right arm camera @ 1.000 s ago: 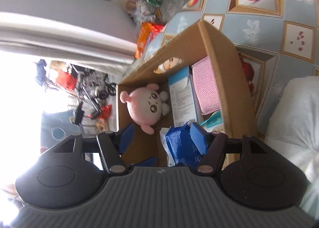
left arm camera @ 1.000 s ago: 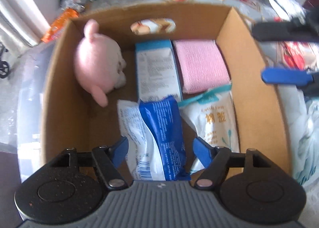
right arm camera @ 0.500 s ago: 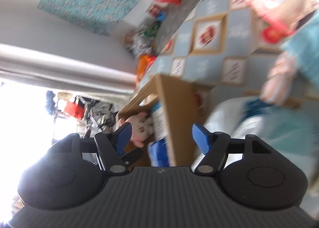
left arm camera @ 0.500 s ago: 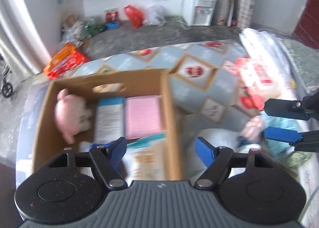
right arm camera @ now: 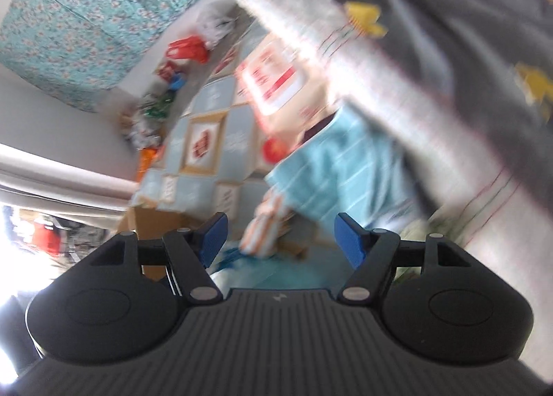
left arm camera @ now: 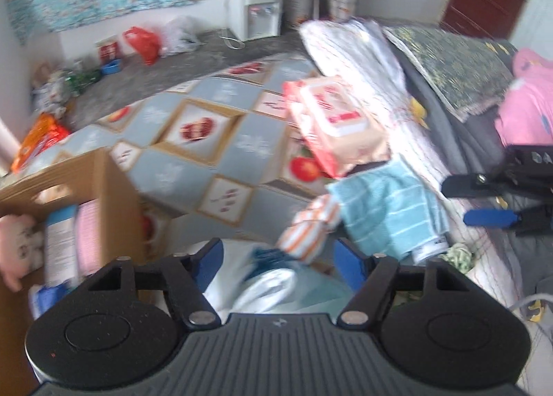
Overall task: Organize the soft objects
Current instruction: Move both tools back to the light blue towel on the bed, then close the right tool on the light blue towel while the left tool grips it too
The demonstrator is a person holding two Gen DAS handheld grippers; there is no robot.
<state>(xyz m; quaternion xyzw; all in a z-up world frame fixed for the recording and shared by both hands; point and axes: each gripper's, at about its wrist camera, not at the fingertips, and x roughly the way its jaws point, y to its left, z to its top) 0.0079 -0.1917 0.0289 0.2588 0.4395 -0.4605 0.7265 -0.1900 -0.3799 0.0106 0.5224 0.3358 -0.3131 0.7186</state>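
With the jaws of both the left gripper [left arm camera: 277,263] and right gripper [right arm camera: 280,238] spread apart and empty, the light, limp teal towel [left arm camera: 385,209], lying right of centre on the bed, is best pinched at a folded edge

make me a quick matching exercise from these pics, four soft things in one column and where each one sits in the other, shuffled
Things
1. pink plush toy
2. teal striped towel
3. wet wipes pack
4. orange striped cloth

Places
A. on the bed just beyond the teal towel
B. inside the cardboard box, at its left side
C. just left of the teal towel, against its edge
D. between the wipes pack and the green knit bundle

Pairs: 1-B, 2-D, 3-A, 4-C
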